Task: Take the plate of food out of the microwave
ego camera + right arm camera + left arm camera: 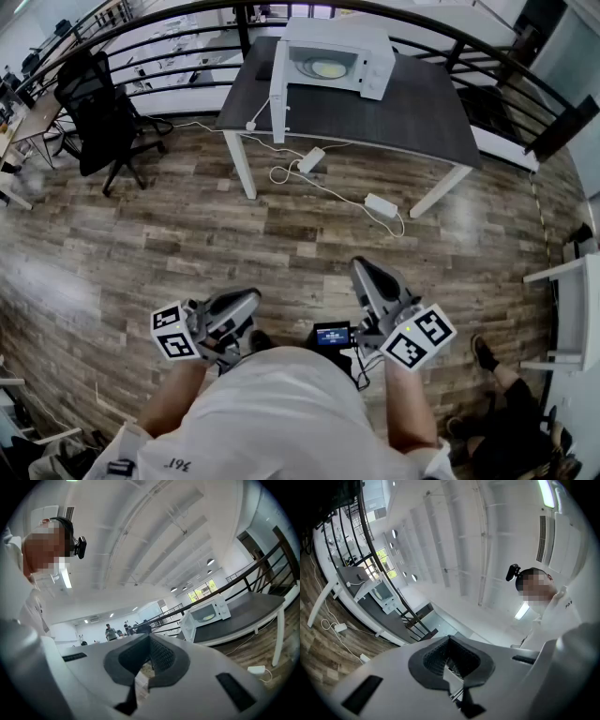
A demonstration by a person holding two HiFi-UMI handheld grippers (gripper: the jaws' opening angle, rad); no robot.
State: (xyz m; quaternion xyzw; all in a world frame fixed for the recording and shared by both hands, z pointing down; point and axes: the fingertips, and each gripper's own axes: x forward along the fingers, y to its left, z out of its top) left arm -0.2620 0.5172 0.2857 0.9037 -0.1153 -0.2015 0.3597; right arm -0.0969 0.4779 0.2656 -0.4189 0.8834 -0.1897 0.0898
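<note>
The plate of food [326,67] sits inside the microwave [339,36], a pale round disc with a yellowish patch on it. From my head view I cannot tell what the food is. The microwave's door [278,92] hangs wide open on its left side. The white oven stands at the far edge of the surface [412,112], a dark top on white legs, with bare top in front of it and to its right.

Below the surface, a white cable [323,186] loops across the wood-plank floor [187,234] to a white power adapter [382,204]. A black office chair [98,108] stands off to the left, well apart from the surface. A black railing [243,28] curves behind the surface, with desks beyond it. At the lower right edge I see a seated person's shoe [485,353]; the rest of that person is cut off.

Both tools are held low and close to my operator's body, far back from the microwave. The left tool [449,638] has its jaws closed together with nothing between them; it points up toward the ceiling, and the microwave shows small at the left of its view. The right tool [150,637] is likewise closed and empty. Its view catches the open microwave in the distance and a few people far across the hall, too small to make out.
</note>
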